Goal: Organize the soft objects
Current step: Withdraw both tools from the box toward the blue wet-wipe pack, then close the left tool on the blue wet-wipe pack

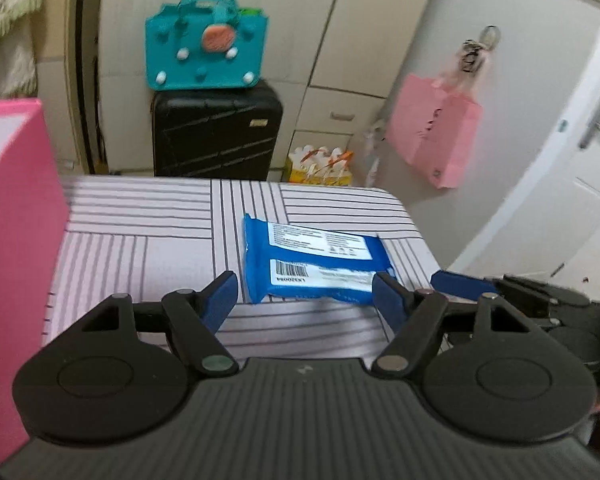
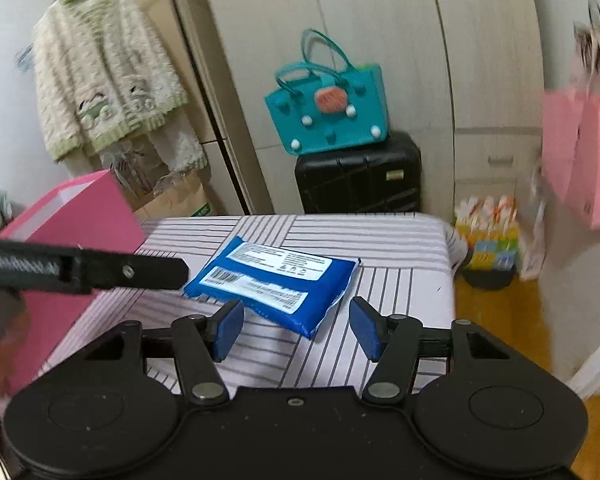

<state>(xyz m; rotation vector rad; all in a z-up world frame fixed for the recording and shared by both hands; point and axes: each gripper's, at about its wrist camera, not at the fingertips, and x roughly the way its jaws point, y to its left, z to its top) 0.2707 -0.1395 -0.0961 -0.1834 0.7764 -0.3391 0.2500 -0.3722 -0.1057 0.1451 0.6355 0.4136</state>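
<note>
A blue soft pack of wipes with white labels lies flat on the striped table. My left gripper is open, its blue pads on either side of the pack's near end, just above the table. My right gripper is open and empty, a little short of the pack, above the table. The right gripper's finger also shows at the right edge of the left wrist view. The left gripper's arm crosses the left of the right wrist view.
An open pink box stands on the table's left side, also in the right wrist view. Behind the table are a black suitcase with a teal bag on it, wardrobe doors, and a hanging pink bag.
</note>
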